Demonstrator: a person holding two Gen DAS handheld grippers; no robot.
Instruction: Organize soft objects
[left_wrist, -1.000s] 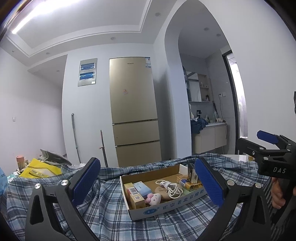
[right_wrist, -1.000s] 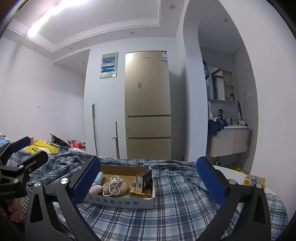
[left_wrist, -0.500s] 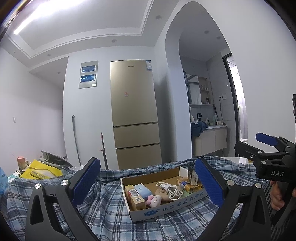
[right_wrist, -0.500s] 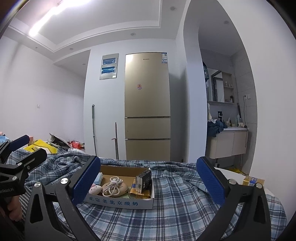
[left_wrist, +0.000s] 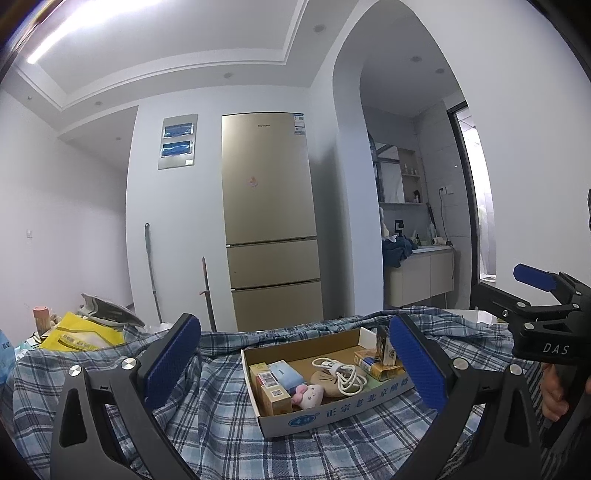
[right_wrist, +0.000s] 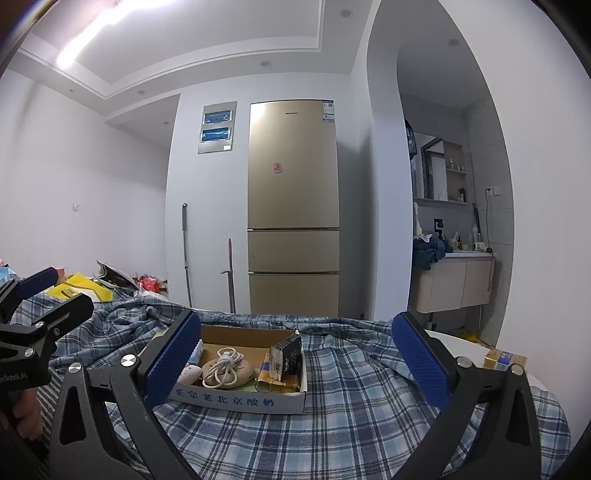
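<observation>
A shallow cardboard box (left_wrist: 332, 410) (right_wrist: 240, 400) lies on a blue plaid cloth (left_wrist: 221, 435) (right_wrist: 351, 424). In it are a small pink plush toy (left_wrist: 309, 395) (right_wrist: 189, 373), a tan round plush (left_wrist: 327, 380) (right_wrist: 240, 373) with a coiled white cable (left_wrist: 340, 371) (right_wrist: 221, 365) on top, and several small cartons (left_wrist: 271, 387). My left gripper (left_wrist: 295, 365) is open and empty, held short of the box. My right gripper (right_wrist: 295, 365) is open and empty, also short of the box. Each gripper shows at the edge of the other's view.
A dark carton (right_wrist: 286, 354) stands upright at the box's right end. A yellow bag (left_wrist: 79, 336) lies at the far left. A small yellow box (right_wrist: 504, 360) sits on the white table edge at right. A gold fridge (left_wrist: 271, 236) stands behind.
Both views have tilted slightly upward, so the box sits a little lower in frame. Both grippers stay open and empty.
</observation>
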